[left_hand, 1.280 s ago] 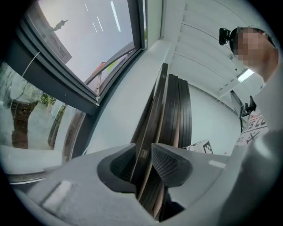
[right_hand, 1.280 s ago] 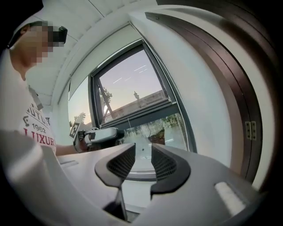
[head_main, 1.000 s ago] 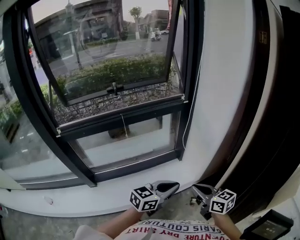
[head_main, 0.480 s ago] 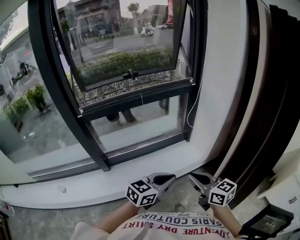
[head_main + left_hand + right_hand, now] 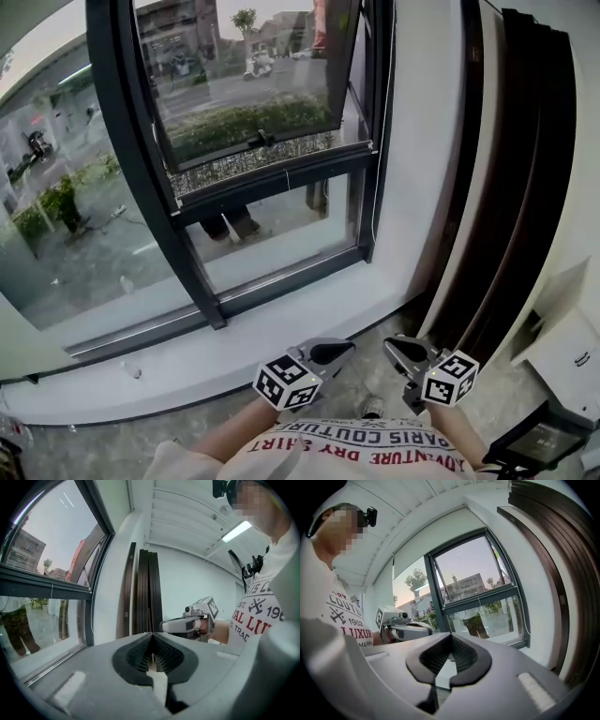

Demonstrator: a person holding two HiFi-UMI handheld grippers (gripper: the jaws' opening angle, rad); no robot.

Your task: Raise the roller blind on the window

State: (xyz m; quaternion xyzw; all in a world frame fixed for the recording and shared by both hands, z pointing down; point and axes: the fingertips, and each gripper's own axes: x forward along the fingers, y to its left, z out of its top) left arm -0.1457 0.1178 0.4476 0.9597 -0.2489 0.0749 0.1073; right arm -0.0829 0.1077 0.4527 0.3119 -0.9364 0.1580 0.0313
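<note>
Bare floor [image 5: 103,445] lies open up to the white sill [image 5: 281,326]. Dark upright panels [image 5: 511,187] crowd my right claw [image 5: 394,348]; the black window frame [image 5: 131,169] bars the way beyond.

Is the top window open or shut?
Open. The top window sash has its bottom edge swung outward, away from the black window frame, leaving a gap between them.
</note>
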